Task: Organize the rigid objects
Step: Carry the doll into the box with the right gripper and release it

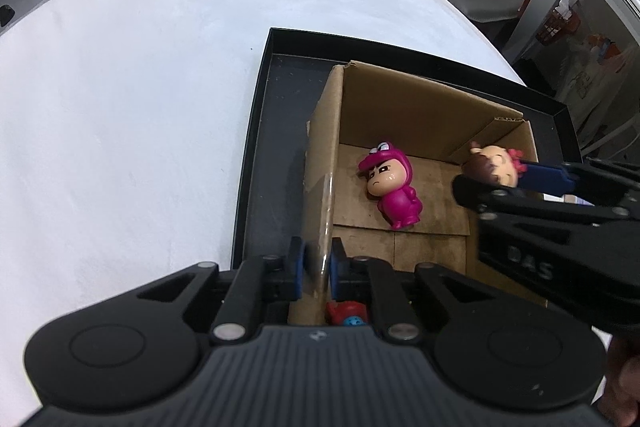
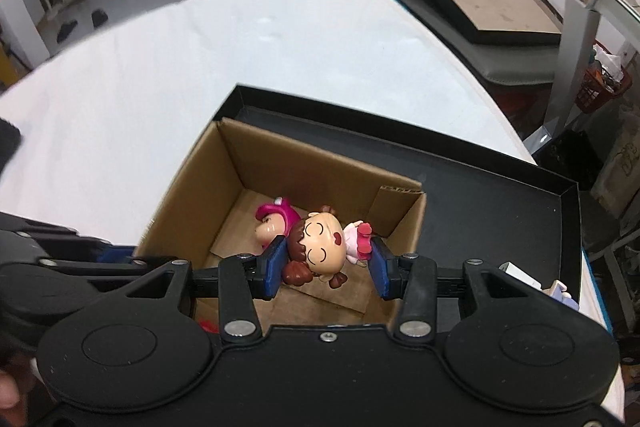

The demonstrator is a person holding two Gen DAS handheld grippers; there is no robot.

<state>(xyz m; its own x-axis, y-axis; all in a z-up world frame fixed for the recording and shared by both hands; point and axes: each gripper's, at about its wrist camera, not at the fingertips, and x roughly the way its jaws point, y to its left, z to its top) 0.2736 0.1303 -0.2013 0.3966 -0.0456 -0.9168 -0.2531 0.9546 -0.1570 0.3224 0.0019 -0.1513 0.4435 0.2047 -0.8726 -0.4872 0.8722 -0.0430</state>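
An open cardboard box [image 1: 400,107] stands in a black tray [image 1: 272,131]. My left gripper [image 1: 318,265] is shut on the box's left wall, one blue pad on each side. A pink-suited figurine [image 1: 394,187] lies on the box floor. My right gripper [image 2: 326,261] is shut on a girl doll [image 2: 324,247] with brown hair and a pink dress, and holds it over the box [image 2: 280,163] opening. The doll [image 1: 490,167] and the right gripper [image 1: 516,183] enter the left wrist view from the right. The pink figurine [image 2: 276,219] lies partly hidden behind the doll.
A small red and blue toy [image 1: 346,313] lies in the box's near corner, mostly hidden. A white and lilac object [image 2: 560,291] sits by the black tray [image 2: 500,207] on the right. The white table [image 1: 140,87] stretches left and back; shelves and a framed board stand beyond.
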